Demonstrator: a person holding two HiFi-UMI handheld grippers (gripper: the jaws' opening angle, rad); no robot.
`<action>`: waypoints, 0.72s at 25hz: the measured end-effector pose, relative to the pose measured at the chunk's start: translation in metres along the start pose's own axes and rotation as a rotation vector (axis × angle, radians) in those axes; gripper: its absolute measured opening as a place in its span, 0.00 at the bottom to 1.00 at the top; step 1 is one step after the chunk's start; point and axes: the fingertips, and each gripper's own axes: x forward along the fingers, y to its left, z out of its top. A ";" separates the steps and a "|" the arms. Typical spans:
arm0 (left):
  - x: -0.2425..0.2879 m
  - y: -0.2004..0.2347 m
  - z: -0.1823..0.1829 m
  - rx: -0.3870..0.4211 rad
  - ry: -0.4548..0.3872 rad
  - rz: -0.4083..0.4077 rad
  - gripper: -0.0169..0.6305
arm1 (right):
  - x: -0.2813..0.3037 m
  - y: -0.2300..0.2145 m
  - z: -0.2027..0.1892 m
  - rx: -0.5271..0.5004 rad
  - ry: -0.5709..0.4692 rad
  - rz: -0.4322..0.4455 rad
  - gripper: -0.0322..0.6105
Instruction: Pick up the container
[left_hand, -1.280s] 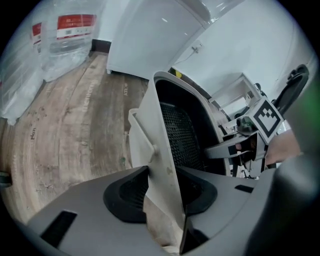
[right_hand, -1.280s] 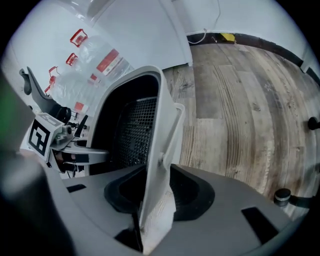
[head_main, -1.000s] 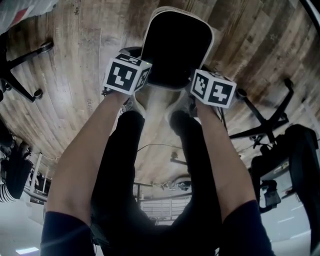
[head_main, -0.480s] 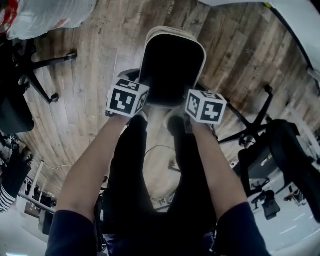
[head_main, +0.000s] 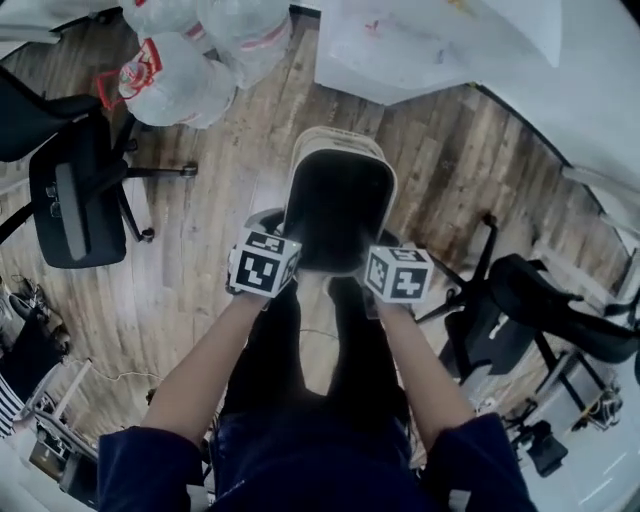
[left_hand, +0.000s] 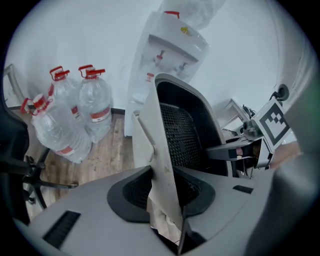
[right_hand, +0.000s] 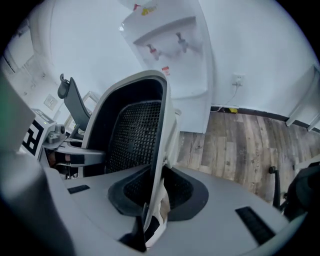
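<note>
Both grippers are clamped on the tall cream plastic container with a black perforated liner (head_main: 338, 200), one on each side. The left gripper (left_hand: 165, 186) has the cream left wall pinched between its grey jaws, pads pressing on it just under the rim. The right gripper (right_hand: 152, 196) does the same on the opposite wall, its jaws set closer together. In the head view the container sits between the two black-and-white marker cubes, mouth facing up at the camera, straight in front of the person's bare forearms (head_main: 200, 370). Its base is hidden in every view, so I can't confirm floor contact, though it looks lifted clear of the grey-brown wood plank floor (head_main: 200, 260). Each gripper view catches the other gripper across the container's mouth. Ahead of the container a white water dispenser with two taps (right_hand: 175, 50) stands against the white wall. Clear plastic water jugs with red caps (left_hand: 75, 115) are clustered on the floor to its left. A black office chair on castors (head_main: 75, 190) stands on the person's left, well apart from the container, and more black chairs (head_main: 540, 310) stand on the right.
</note>
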 end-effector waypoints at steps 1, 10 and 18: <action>-0.019 -0.008 0.003 0.000 -0.004 0.006 0.22 | -0.018 0.008 0.003 -0.006 -0.007 0.005 0.16; -0.152 -0.065 0.036 0.013 -0.070 0.029 0.22 | -0.153 0.060 0.038 -0.061 -0.113 -0.007 0.16; -0.222 -0.093 0.055 0.060 -0.181 0.037 0.22 | -0.230 0.094 0.057 -0.096 -0.202 -0.019 0.16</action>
